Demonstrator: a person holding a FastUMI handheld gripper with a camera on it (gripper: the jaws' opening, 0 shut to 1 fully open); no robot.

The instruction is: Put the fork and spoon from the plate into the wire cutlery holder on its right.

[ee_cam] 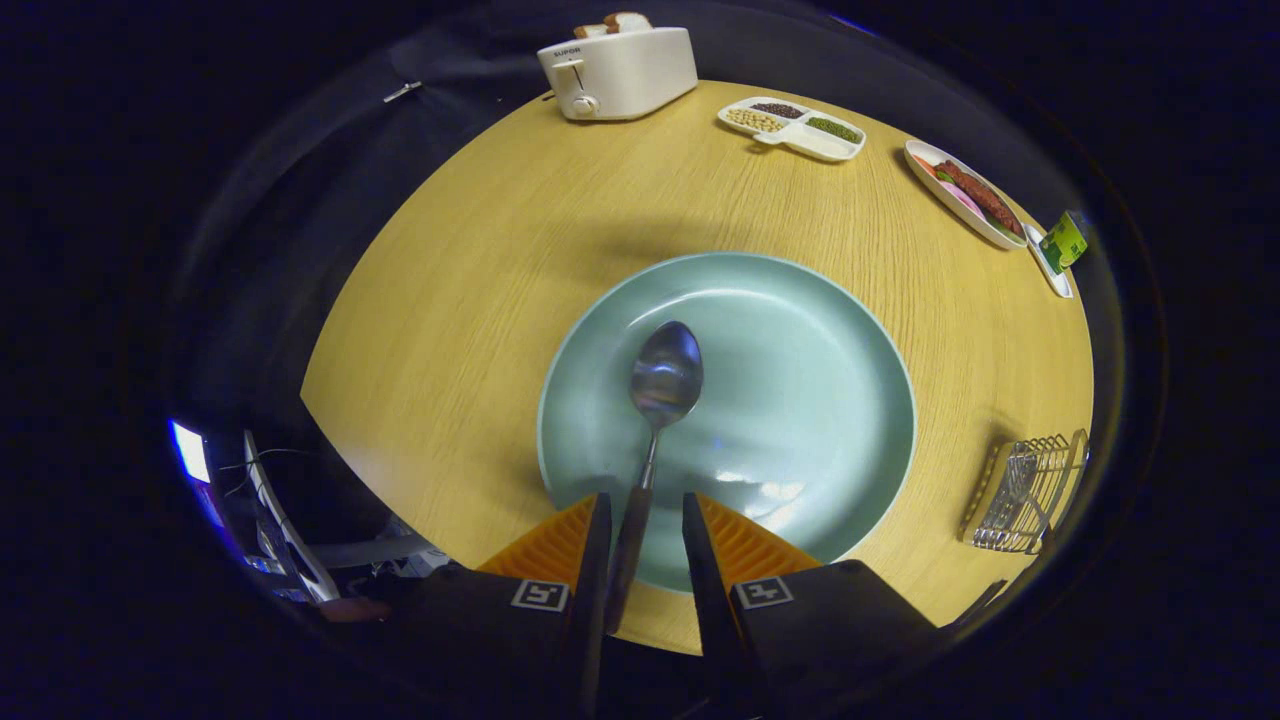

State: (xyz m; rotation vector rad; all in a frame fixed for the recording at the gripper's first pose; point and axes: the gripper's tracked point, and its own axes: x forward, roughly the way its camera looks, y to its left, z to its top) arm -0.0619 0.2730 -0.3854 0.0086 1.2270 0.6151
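Observation:
A metal spoon lies with its bowl on the pale green plate, and its dark handle runs back towards me. My gripper is open, and the handle sits between the two fingers, close against the left one with a gap to the right one. The wire cutlery holder stands on the table to the right of the plate. Something metallic shows inside it, but I cannot tell what it is.
The plate rests on a round wooden table. Beyond the plate stand a white toaster with bread in it, a divided tray of beans and a dish of food. A small green packet lies at the far right.

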